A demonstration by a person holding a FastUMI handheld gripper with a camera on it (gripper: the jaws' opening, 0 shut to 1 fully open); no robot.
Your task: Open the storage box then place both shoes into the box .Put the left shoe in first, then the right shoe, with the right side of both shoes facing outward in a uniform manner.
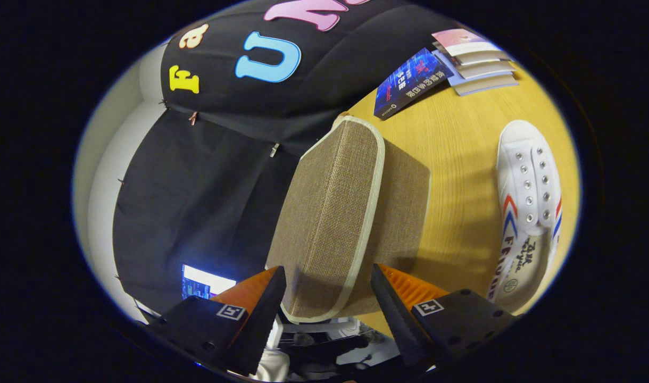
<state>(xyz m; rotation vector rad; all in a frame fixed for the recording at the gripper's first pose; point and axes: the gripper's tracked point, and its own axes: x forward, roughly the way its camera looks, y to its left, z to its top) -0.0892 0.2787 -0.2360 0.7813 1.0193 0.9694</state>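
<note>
Coarse woven cloth storage box (335,213), smooth-looking trim; matt wood-grain table (457,138); seemingly canvas shoe (529,197), metal eyelets.

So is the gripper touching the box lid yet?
Cannot tell. In the gripper view the lid sits between the fingers of the gripper, close to both, but whether the pads press on its fabric is not plain.

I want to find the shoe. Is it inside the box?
No, the shoe lies on the table beside the box.
</note>
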